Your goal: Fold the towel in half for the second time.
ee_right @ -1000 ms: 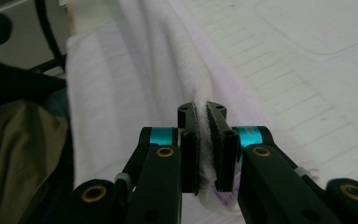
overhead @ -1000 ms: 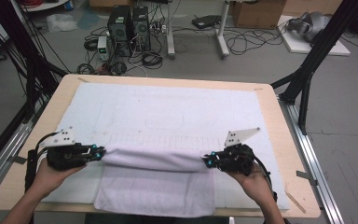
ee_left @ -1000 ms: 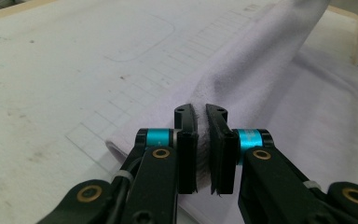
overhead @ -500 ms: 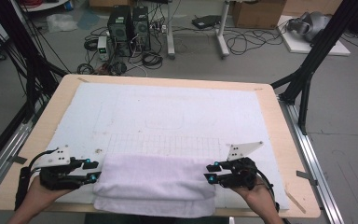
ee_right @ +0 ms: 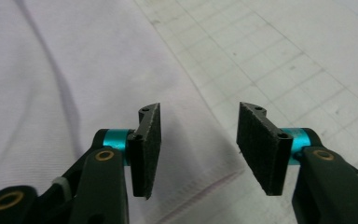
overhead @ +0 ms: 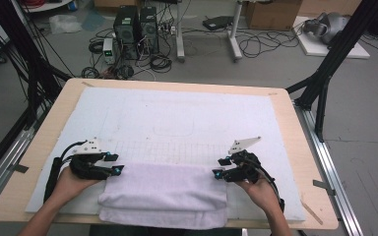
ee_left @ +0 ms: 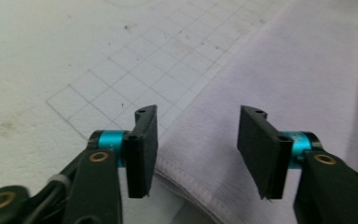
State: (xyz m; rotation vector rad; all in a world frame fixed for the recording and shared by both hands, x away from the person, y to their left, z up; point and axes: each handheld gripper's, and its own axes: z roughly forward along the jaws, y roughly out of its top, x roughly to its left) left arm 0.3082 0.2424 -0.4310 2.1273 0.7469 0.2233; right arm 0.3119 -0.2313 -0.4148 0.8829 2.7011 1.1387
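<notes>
Towel (overhead: pixel 165 194) lies folded on the mat (overhead: pixel 177 118) at the bench's near edge. Both let go: left hand-held gripper (overhead: pixel 116 163) and right hand-held gripper (overhead: pixel 219 167) have just been opening, nothing pinched (jaws straddling the side hems). This fold looks done; another may remain.

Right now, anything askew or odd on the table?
Slightly. The folded towel is not squared: its near layer sticks out past the upper fold, and it overhangs the white mat's near edge. Both the left gripper and right gripper are open at its far corners, gripping nothing.
</notes>
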